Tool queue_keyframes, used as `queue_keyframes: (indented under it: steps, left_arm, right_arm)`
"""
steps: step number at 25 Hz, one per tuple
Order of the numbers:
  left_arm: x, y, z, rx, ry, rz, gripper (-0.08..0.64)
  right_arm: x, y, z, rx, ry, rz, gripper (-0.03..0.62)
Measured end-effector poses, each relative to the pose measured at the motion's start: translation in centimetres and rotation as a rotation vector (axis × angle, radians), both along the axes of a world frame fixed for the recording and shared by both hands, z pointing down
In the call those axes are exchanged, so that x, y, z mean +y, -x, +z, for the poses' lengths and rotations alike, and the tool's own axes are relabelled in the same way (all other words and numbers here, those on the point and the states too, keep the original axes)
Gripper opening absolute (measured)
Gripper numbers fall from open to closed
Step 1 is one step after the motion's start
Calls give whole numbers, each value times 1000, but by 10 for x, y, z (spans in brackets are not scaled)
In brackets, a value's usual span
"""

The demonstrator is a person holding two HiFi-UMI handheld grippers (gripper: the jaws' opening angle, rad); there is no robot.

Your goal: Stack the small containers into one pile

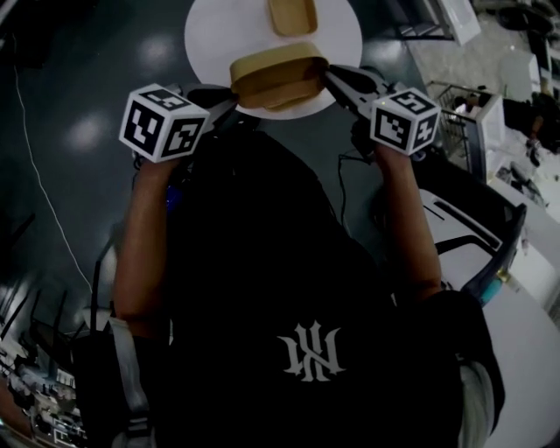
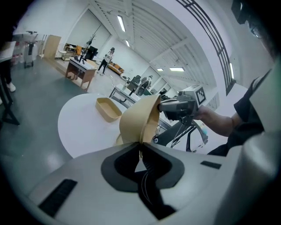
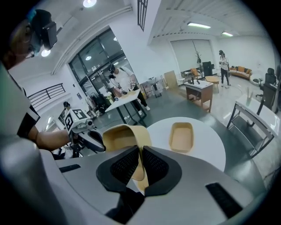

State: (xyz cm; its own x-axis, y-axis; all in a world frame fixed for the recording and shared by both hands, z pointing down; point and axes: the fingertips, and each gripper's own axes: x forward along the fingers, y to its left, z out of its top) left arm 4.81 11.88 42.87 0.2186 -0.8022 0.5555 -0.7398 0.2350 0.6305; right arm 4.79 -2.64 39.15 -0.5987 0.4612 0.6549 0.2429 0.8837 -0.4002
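A tan oval container [image 1: 278, 79] hangs over the near edge of the round white table [image 1: 210, 44], held by both grippers at once. My left gripper [image 1: 234, 98] is shut on the container's left rim, and my right gripper [image 1: 331, 79] is shut on its right rim. In the left gripper view the container [image 2: 139, 119] rises tilted from the pinching left gripper [image 2: 141, 147], with the right gripper [image 2: 181, 107] beyond it. The right gripper view shows my right gripper [image 3: 140, 151] clamped on the container's [image 3: 125, 135] wall. A second tan container [image 1: 293, 16] [image 2: 108, 108] [image 3: 181, 136] lies open on the table.
Another white table [image 1: 525, 350] stands at the lower right beside a dark chair frame [image 1: 490, 254]. A wire cart [image 1: 455, 122] is at the right. A thin cable [image 1: 39, 166] runs over the dark floor. Desks and several people stand far off.
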Motion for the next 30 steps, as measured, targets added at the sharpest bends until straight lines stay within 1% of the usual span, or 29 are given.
queue_keyframes:
  steps: [5, 8, 11, 15, 18, 22, 26, 28, 30]
  left_arm:
    - [-10, -24, 0, 5, -14, 31, 26]
    - [-21, -30, -4, 2, -15, 15, 26]
    - [-21, -29, 0, 10, 1, -43, 26]
    - [-26, -26, 5, 26, 33, -153, 26]
    - [-28, -23, 9, 52, 38, -238, 25]
    - [-54, -15, 16, 81, 62, -337, 23]
    - [-70, -13, 28, 118, 92, -369, 23]
    - [-73, -11, 36, 139, 104, -373, 23]
    - [-73, -17, 44, 172, 125, -366, 23]
  right_arm:
    - [-8, -12, -8, 5, -38, -4, 57]
    - [-19, -19, -12, 4, -41, -24, 57]
    - [-19, -14, -3, 15, -18, -86, 57]
    - [-26, -4, 10, 32, 44, -180, 57]
    - [-27, 2, 18, 47, 80, -250, 57]
    - [-52, 7, 27, 77, 125, -321, 57]
    - [-69, 10, 42, 112, 163, -342, 57]
    - [-71, 15, 52, 132, 180, -340, 57]
    - [-72, 12, 63, 167, 201, -332, 57]
